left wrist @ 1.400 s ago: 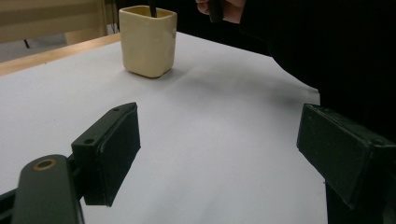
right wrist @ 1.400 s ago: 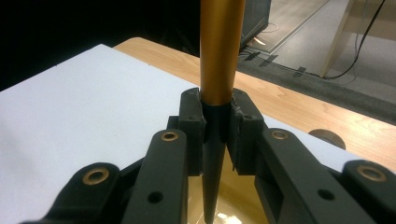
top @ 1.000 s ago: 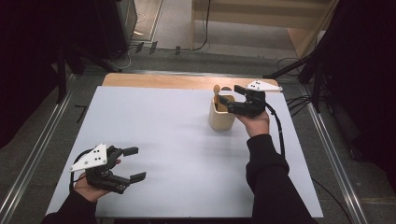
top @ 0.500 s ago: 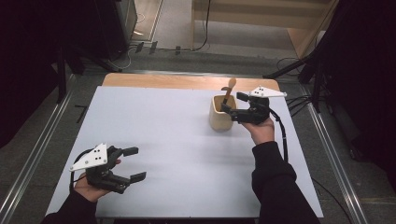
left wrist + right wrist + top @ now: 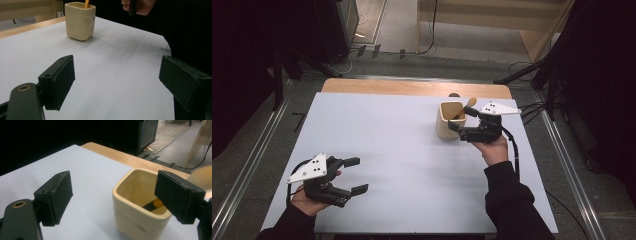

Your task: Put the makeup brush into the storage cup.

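In the high view, the right gripper (image 5: 464, 123) is held just to the right of the cream cup (image 5: 447, 121), with its jaws spread and holding nothing. One jaw is close to the cup's rim and the other is beside its lower wall; I cannot tell if they touch it. A wooden spoon (image 5: 466, 107) leans inside the cup, its round end rising above the rim close to the gripper's grey plate. The left gripper (image 5: 353, 175) is far away at the near left corner of the white table (image 5: 402, 160), jaws apart and empty, with bare table in front of it. Behind the table there is a wooden edge and a dark floor with cables.

In the left gripper view, the cup (image 5: 80, 21) stands far ahead of the open jaws, a little to the left. The spoon's handle is cut off by the top edge. The person's hand (image 5: 140, 6) and dark sleeve are at the upper right.

In the right gripper view, the cup (image 5: 136, 217) stands between the spread jaws, nearer the right one, which hides part of the rim. The spoon inside (image 5: 153, 205) is dark and hard to make out, and its upper end is a blur at the right edge.
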